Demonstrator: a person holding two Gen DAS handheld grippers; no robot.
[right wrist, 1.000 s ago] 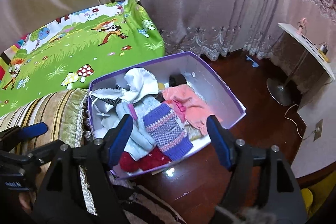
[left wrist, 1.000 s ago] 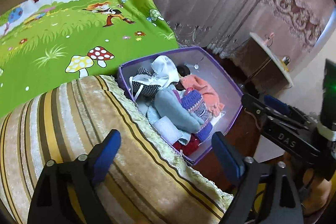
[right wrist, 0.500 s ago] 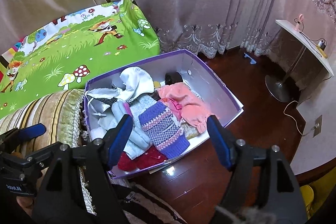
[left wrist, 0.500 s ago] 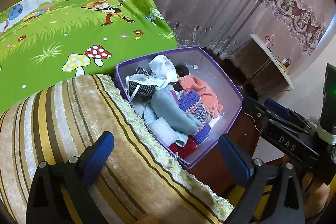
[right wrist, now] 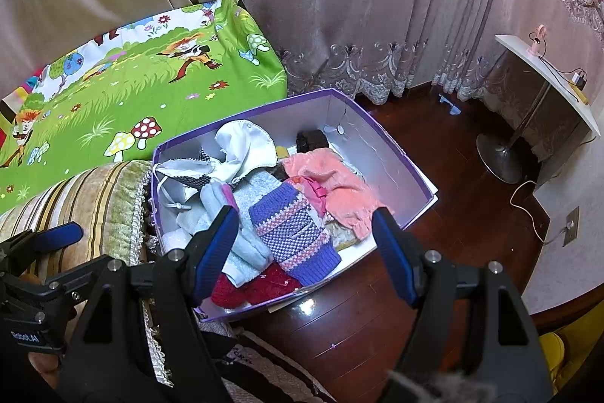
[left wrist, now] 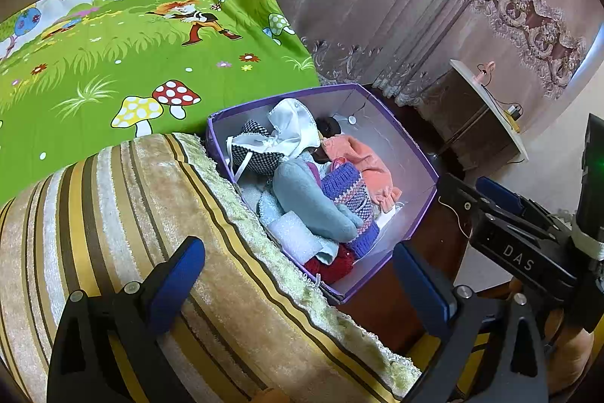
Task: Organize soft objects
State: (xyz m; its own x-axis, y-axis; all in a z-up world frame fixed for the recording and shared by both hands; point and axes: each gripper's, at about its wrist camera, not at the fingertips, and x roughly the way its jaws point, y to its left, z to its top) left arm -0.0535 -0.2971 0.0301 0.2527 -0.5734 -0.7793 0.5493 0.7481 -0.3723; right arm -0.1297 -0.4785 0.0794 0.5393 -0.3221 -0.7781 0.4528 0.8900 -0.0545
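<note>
A purple box (right wrist: 392,148) (left wrist: 419,172) on the dark wood floor holds several soft clothes: a white bonnet (right wrist: 245,142), a checked piece (left wrist: 256,157), a pale blue piece (left wrist: 309,203), a purple striped knit (right wrist: 294,233), a pink garment (right wrist: 336,187) and a red knit (right wrist: 264,286). My left gripper (left wrist: 298,282) is open and empty above a striped cushion (left wrist: 113,214), left of the box. My right gripper (right wrist: 305,248) is open and empty above the box's near end.
A green cartoon-print blanket (left wrist: 113,63) lies behind the cushion. Curtains (right wrist: 339,6) hang at the back. A white-topped stand (right wrist: 543,70) with a round base is at right, with a cable and wall socket (right wrist: 570,225) nearby.
Both grippers have drawn back a little, so the box looks slightly farther and lower in both views. Both stay open and empty.
</note>
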